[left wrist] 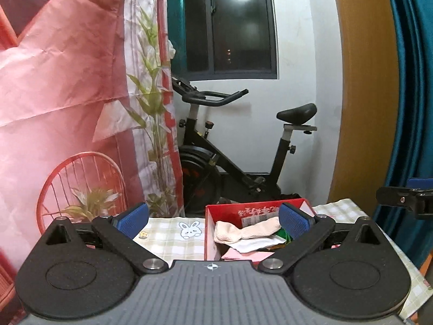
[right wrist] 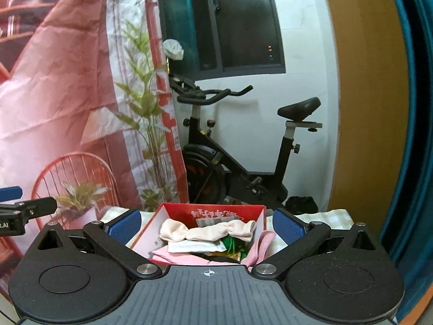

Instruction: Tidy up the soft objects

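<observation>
Both my left gripper [left wrist: 213, 218] and right gripper [right wrist: 207, 223] are wide open and empty, so I'd drop straight onto the cream knitted sock [right wrist: 208, 231] atop the red cardboard box [right wrist: 259, 216] and pinch its middle.

An exercise bike [left wrist: 232, 146] stands beside a printed backdrop [left wrist: 67, 81].

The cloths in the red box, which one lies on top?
The cream waffle-textured cloth, pinched in its middle like a bow; the white folded cloth and pink cloth lie beneath it.
</observation>
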`<state>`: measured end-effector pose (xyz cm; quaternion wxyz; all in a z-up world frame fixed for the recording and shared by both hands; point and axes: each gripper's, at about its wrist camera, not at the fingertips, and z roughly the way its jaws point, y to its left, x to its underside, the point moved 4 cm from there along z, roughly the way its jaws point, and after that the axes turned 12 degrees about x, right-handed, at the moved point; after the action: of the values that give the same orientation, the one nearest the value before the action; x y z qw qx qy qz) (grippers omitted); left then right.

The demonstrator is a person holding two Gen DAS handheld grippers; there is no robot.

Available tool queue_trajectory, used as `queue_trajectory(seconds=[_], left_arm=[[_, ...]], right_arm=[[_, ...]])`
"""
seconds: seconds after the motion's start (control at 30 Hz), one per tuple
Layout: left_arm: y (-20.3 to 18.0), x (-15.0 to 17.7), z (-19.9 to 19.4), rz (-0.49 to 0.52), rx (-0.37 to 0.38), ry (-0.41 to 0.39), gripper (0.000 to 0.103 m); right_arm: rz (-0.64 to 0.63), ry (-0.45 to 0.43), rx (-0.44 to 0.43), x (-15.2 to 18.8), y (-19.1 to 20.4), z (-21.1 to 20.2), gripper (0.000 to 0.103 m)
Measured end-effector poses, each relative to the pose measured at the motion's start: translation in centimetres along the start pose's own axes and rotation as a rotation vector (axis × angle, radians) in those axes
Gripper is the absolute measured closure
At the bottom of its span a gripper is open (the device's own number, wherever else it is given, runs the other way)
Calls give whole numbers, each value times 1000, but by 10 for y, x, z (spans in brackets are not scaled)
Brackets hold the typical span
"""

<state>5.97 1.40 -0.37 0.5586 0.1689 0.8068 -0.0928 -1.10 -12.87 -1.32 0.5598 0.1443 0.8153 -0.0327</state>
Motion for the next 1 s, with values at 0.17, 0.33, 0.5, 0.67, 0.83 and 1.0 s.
queue_trajectory(seconds=[0.17, 0.33, 0.5, 0.67, 0.83, 1.0], left_arm=[[3, -4, -6, -12, -13, -14, 0], [-1, -4, -8, -5, -22, -19, 0], [-1, -3, -9, -10, -30, -14, 0], [-2, -2, -10, -10, -30, -10, 0], [0, -3, -11, -11, -30, -8, 0], [1, -3, -12, -9, -30, -8, 0]], right_arm=[[-4, -11, 21, -2, -7, -13, 0], [-5, -20, 39, -2, -11, -17, 0], [-6, -20, 32, -2, -11, -19, 0], [3, -17, 23, -3, -12, -19, 0], [1, -17, 26, -3, -14, -19, 0], [1, -19, 26, -3, -15, -19, 0]])
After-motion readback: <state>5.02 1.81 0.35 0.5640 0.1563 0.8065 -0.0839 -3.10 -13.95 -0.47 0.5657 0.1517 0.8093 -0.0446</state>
